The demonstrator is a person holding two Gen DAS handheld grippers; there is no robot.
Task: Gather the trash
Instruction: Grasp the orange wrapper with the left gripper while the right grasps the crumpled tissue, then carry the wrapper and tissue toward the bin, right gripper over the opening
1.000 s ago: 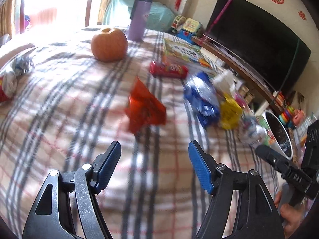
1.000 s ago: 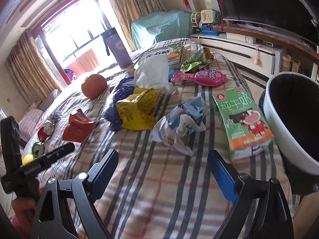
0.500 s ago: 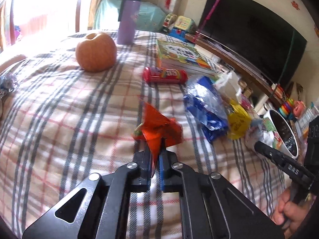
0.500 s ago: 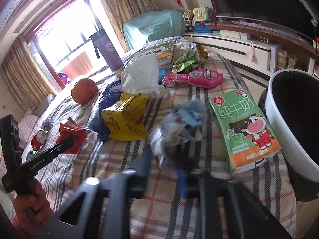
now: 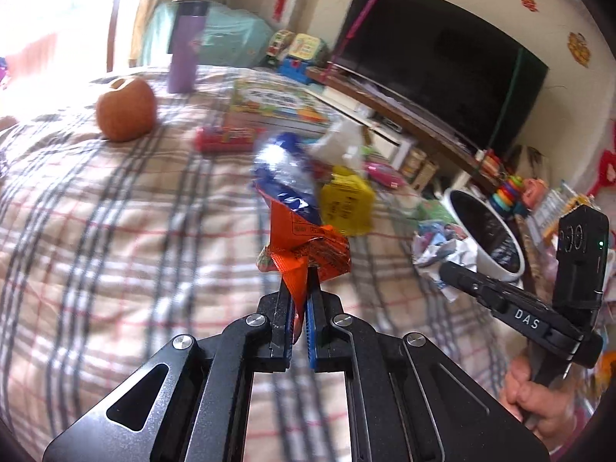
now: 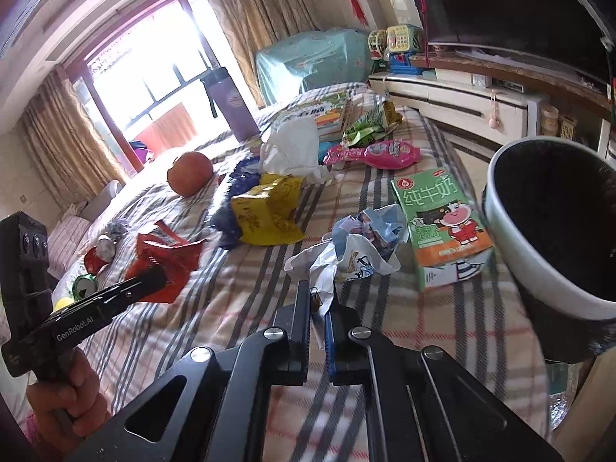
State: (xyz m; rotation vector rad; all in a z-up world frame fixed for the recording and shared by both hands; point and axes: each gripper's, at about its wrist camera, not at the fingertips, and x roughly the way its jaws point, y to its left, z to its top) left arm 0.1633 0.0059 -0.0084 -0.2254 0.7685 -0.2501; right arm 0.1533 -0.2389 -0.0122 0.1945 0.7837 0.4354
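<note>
- Since a second ago both claws have gone from spread wide to pressed together, each on a piece of trash, and the red wrapper has come up off the plaid bed.
- Left wrist view: the left claw pinches the red wrapper by its lower corner; the wrapper stands upright above the jaws, clear of the plaid bed.
- At 1 o'clock from it lie a blue bag and, just beside that, a yellow bag.
- At 3 o'clock the right claw grips the crumpled paper wrapper, near the white bin at the bed's edge; its inside is dark, and I cannot tell its contents.
- A hand holds that tool at 4 o'clock.
- Right wrist view: the right claw is closed on the lower edge of the crumpled paper wrapper, which rests on the bed.
- A green milk carton lies flat at 2 o'clock, just beside the wrapper.
- The white bin sits at 3 o'clock, interior black, contents unclear.
- At 9 o'clock the left claw holds the red wrapper.
</note>
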